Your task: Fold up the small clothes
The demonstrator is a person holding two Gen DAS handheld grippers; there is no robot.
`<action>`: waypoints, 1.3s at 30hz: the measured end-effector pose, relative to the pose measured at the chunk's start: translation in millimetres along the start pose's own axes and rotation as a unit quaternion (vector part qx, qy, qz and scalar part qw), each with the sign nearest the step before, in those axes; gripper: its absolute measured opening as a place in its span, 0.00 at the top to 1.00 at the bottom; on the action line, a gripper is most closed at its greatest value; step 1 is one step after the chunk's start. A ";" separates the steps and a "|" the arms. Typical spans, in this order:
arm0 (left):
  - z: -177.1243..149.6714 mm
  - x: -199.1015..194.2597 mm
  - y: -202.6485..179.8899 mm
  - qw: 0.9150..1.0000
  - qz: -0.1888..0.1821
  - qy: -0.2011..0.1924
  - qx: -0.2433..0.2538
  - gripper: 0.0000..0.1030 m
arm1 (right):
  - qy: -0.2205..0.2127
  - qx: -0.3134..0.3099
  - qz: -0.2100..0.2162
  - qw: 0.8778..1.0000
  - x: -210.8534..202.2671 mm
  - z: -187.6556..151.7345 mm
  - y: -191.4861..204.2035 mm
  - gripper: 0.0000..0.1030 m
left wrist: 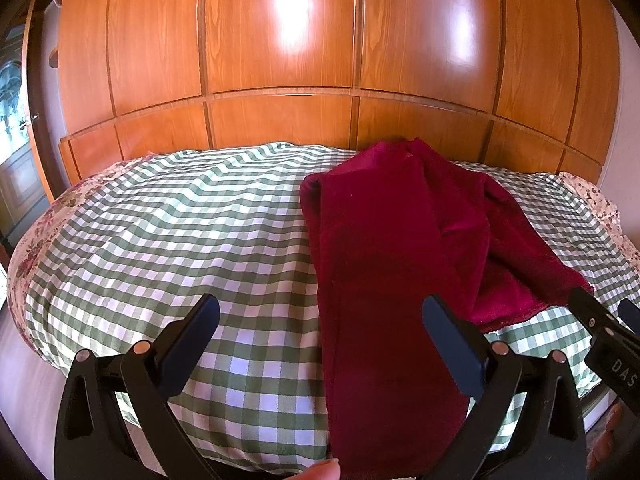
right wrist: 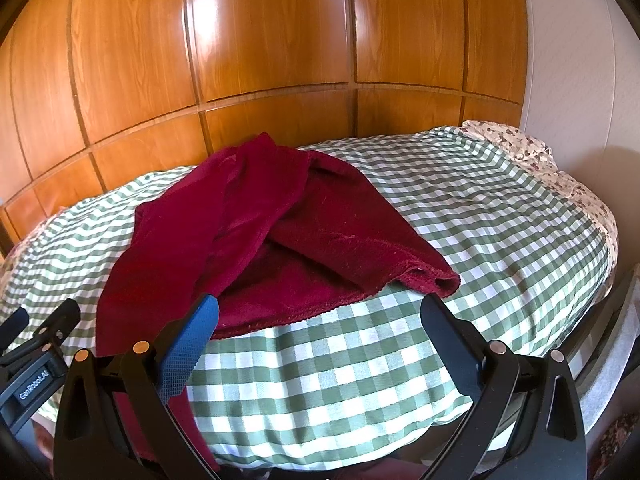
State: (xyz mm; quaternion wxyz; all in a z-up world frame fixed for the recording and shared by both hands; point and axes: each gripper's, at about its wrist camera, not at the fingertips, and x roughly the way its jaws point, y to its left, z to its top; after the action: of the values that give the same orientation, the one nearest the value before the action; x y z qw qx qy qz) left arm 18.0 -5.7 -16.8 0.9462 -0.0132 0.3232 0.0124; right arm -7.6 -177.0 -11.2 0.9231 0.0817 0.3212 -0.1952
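- Left gripper (left wrist: 320, 328) spread wide, nothing between its fingers, hovering over the garment's near strip.
- Right gripper (right wrist: 320, 328) released too, above bare bedspread (right wrist: 460, 216).
- Red garment (right wrist: 256, 232) lies rumpled at its 11 o'clock.
- Wooden wardrobe (left wrist: 280, 40) stands behind.

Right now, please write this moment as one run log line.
left gripper: open, empty | right gripper: open, empty | red garment: partly folded on checked bed cover
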 end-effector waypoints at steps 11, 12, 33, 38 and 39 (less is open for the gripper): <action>2.9 18.7 7.6 1.000 0.008 0.024 -0.005 0.02 | 0.023 0.009 0.028 0.999 10.8 4.0 -3.4 0.03; 3.9 21.2 11.2 1.000 0.010 0.027 -0.007 0.02 | 0.025 0.010 0.036 0.999 11.4 4.8 -3.5 0.03; -33.1 44.9 -38.9 0.945 -0.239 0.131 0.180 0.30 | 0.210 0.025 0.223 0.952 155.4 36.4 45.9 0.86; -33.8 63.2 -43.3 0.942 -0.238 0.147 0.184 0.96 | 0.156 -0.015 0.247 0.956 124.1 65.1 42.7 0.94; -28.5 61.0 -40.1 0.944 -0.242 0.141 0.175 0.96 | 0.136 -0.030 0.246 0.959 112.3 74.3 39.7 0.94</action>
State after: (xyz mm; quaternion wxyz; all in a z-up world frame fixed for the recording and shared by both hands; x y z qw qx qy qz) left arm 50.1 -45.7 -76.0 0.8526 0.0732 0.4378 -0.2759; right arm 131.1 -195.9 -22.3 0.8922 0.1565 0.4193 0.0609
